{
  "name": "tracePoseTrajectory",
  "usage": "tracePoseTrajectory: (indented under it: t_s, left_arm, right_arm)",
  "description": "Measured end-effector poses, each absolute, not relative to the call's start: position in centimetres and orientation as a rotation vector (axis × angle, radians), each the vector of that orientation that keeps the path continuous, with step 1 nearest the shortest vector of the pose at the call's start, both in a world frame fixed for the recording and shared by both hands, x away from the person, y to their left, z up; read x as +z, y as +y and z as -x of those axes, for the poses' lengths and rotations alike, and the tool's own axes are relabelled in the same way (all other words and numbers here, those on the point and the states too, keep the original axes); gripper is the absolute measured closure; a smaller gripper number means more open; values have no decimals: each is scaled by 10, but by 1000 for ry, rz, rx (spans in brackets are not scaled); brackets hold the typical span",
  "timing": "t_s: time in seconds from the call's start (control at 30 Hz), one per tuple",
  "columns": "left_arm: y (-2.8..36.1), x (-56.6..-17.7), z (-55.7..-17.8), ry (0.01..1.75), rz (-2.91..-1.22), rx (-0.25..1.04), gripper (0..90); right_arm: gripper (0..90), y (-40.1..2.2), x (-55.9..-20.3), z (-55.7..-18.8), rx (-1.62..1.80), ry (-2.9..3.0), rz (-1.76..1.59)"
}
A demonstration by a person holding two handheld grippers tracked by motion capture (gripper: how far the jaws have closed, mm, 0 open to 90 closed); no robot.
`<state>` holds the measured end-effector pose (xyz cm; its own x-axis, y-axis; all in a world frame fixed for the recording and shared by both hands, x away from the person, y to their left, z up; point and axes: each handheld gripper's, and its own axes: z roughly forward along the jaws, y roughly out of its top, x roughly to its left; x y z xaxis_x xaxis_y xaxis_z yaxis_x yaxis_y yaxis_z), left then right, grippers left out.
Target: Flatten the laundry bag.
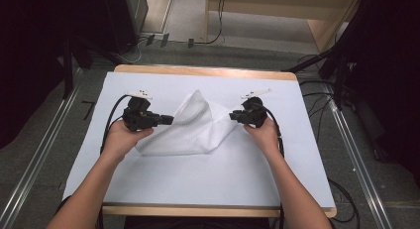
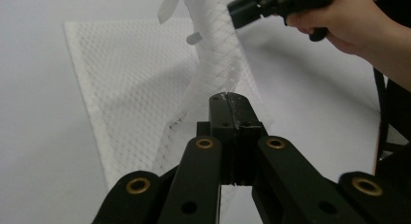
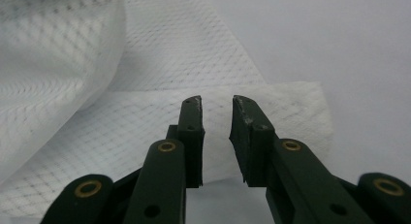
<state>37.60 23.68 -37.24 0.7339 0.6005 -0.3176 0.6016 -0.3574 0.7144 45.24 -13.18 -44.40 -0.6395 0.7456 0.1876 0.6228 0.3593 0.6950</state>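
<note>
Left claw clenched, no cloth visibly pinched; right claw slightly parted above it.

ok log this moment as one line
left tongs: shut on white mesh cloth | right tongs: open, over cloth edge | cloth: partly lifted, on white table cover

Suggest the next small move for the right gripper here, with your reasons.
Probably close the right gripper on the white mesh cloth. In its own view the jaws stand apart with the cloth's edge just beyond the tips, gripping nothing. The left gripper looks shut beside a raised fold of the cloth, whether on it I can't tell, so a second grip would let both hands lift or fold it.
</note>
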Motion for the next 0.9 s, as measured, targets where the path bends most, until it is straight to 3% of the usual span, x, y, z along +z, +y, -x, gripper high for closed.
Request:
tracePoseTrajectory:
  t_s: [0.67,0.9]
  left_arm:
    - [210,-381,-308,800,-2113,-96,896]
    - [210,-374,-304,771,-2105,-99,788]
  right_arm:
    - [752,-139,-433,-465,1208,2413,-1266]
    - [755,-137,-432,-465,1210,2414,-1251]
